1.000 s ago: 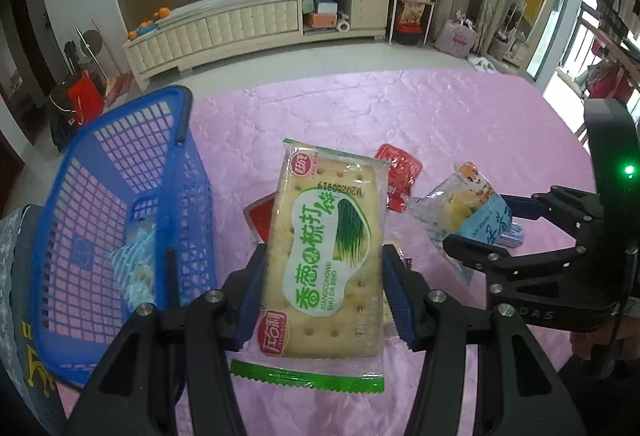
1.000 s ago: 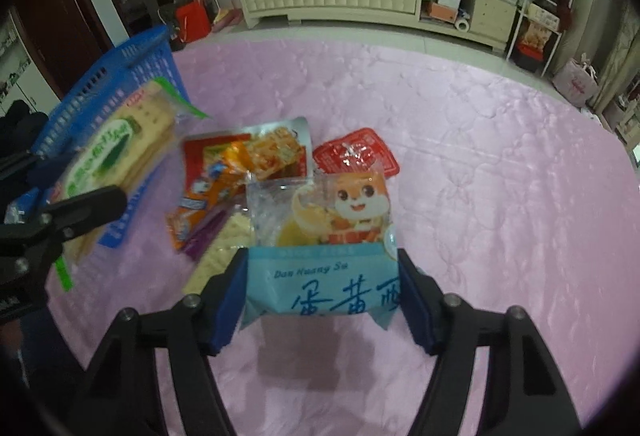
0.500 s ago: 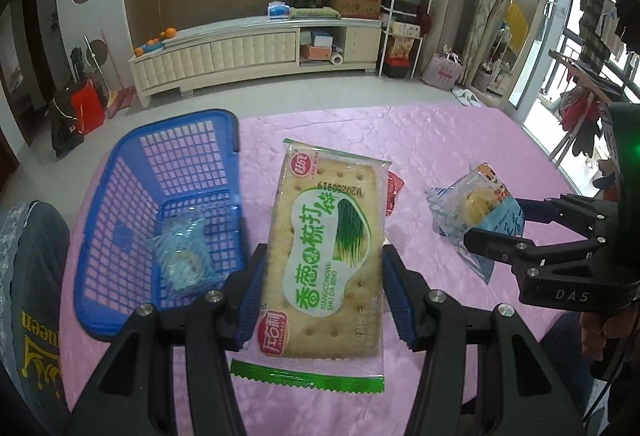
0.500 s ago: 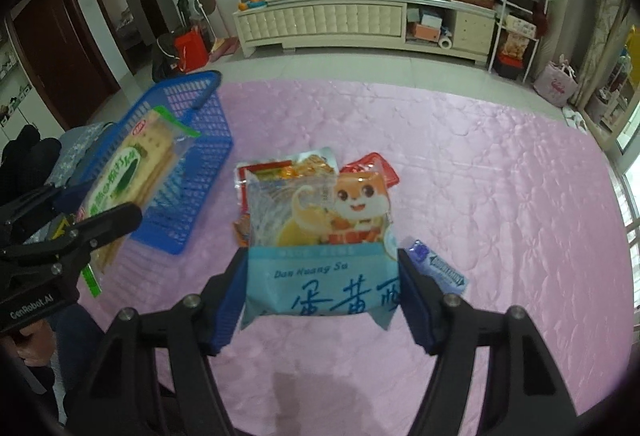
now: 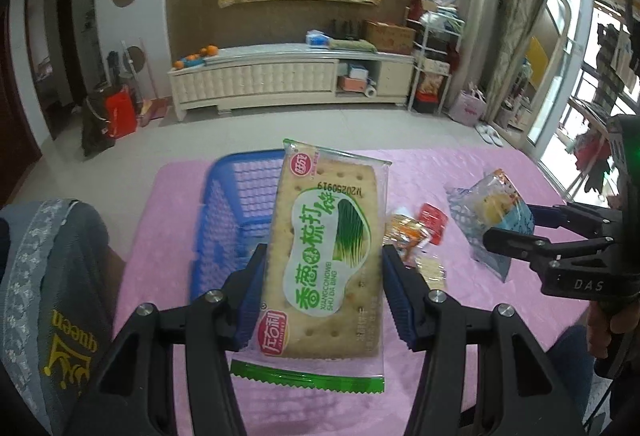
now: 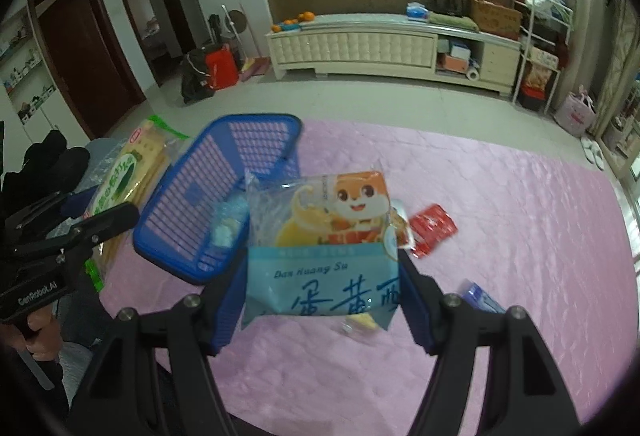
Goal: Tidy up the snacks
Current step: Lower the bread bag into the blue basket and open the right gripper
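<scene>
My left gripper (image 5: pixel 322 296) is shut on a green-and-white cracker pack (image 5: pixel 326 260), held high above the pink table, in front of the blue basket (image 5: pixel 236 204). My right gripper (image 6: pixel 322 292) is shut on a light-blue egg-yolk pastry pack (image 6: pixel 320 236), held above the table right of the basket (image 6: pixel 224 196). The basket holds a small clear-blue packet (image 6: pixel 226 226). The cracker pack also shows at the left of the right wrist view (image 6: pixel 128 172), and the pastry pack at the right of the left wrist view (image 5: pixel 490 216).
Loose snacks lie on the pink tablecloth (image 6: pixel 500 236): a red packet (image 6: pixel 434 230), an orange pack (image 5: pixel 406 234), a pale cracker packet (image 5: pixel 430 268) and a blue wrapper (image 6: pixel 478 294). A grey cushion (image 5: pixel 52 300) sits at the left. A white cabinet (image 5: pixel 280 76) stands far behind.
Both grippers have risen well above the table with their packs still held. The basket and loose snacks now look smaller and lower in both views.
</scene>
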{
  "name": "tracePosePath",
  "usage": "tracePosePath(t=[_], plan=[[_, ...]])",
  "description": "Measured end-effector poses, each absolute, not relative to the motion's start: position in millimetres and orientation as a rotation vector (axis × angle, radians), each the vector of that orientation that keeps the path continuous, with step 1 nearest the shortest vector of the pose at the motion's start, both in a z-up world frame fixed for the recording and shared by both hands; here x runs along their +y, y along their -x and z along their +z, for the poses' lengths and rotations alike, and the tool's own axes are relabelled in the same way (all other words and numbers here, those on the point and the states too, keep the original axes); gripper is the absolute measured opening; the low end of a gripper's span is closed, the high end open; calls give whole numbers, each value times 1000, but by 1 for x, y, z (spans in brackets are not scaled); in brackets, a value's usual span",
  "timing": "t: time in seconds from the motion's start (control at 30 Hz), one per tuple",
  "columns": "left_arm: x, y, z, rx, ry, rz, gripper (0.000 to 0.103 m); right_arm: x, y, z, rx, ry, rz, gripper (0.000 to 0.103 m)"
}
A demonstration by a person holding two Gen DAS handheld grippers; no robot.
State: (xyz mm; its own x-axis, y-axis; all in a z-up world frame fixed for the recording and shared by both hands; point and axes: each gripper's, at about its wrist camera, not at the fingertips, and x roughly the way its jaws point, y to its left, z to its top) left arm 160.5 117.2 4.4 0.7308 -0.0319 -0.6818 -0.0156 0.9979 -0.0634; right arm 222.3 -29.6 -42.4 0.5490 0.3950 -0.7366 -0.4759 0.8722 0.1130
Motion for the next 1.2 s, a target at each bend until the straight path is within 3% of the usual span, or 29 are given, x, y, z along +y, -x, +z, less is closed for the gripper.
tracePosePath(t=[0.57,0.97,1.2], plan=[[183,-159,-21,792,157,86,52,72,-235,-68,885,268,634,73],[185,-168,-36,832,198,66,52,100,-240,-100,970,351,616,74],[180,-165,-35,849,174,69,52,102,-230,-99,957,416,587,86]])
